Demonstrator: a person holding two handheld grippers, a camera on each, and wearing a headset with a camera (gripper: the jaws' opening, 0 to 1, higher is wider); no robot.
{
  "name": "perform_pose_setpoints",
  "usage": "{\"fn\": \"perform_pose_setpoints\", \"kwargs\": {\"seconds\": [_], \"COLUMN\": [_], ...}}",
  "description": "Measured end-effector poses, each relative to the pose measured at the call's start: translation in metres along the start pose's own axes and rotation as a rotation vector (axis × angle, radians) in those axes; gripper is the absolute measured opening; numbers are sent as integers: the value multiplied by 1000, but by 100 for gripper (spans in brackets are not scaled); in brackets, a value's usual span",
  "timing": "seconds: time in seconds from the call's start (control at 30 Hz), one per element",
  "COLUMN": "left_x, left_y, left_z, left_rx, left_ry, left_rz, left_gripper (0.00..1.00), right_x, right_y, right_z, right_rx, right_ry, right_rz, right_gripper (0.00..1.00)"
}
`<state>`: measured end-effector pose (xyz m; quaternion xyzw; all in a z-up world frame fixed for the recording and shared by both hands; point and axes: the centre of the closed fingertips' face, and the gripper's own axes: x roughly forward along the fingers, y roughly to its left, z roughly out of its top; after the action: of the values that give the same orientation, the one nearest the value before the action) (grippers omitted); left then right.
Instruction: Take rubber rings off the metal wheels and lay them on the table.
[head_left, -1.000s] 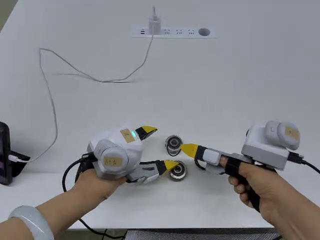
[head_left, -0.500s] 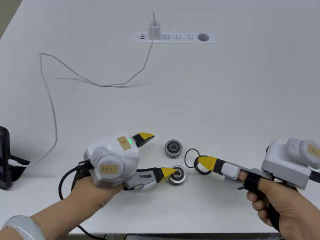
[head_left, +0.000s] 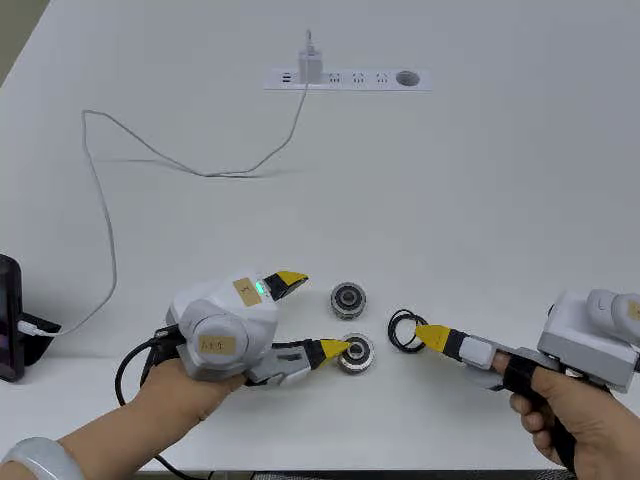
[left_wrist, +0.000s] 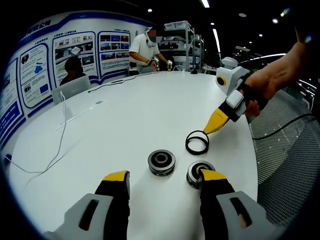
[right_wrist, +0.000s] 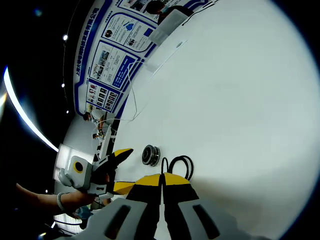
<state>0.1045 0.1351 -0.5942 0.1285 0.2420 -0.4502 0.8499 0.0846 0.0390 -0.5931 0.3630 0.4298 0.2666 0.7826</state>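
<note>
The loose rubber ring (head_left: 405, 330) lies flat on the white table (head_left: 450, 180). At the ring's right rim is the tip of the right gripper (head_left: 432, 335), with its jaws closed and no gap between them. I cannot tell if it pinches the rubber. Left of the ring two metal wheels lie flat, hole upward: the near wheel (head_left: 356, 351) just beside the ring, the far wheel (head_left: 348, 297) a little beyond. The left gripper (head_left: 313, 312) is wide open and holds nothing, with one jaw against the near wheel, so it is the closer hand there. The left gripper view shows a dark band around the far wheel, probably a ring not yet taken off. In the head view this is too small to see.
</note>
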Motion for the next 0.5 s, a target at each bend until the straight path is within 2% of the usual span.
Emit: {"fn": "perform_pose_setpoints", "kwargs": {"seconds": [0.27,0.5], "left_x": [0,0], "left_y": [0,1], "left_z": [-1,-1], "left_rx": [1,-4], "left_ry": [3,2], "left_rz": [-2,-2], "left_gripper": [55,55], "right_x": [-2,-3], "right_y": [-7,-13], "right_z": [0,0], "right_rx": [-28,-115], "right_ry": [-6,18], "right_rz": [-32,-71], "right_gripper": [5,10]}}
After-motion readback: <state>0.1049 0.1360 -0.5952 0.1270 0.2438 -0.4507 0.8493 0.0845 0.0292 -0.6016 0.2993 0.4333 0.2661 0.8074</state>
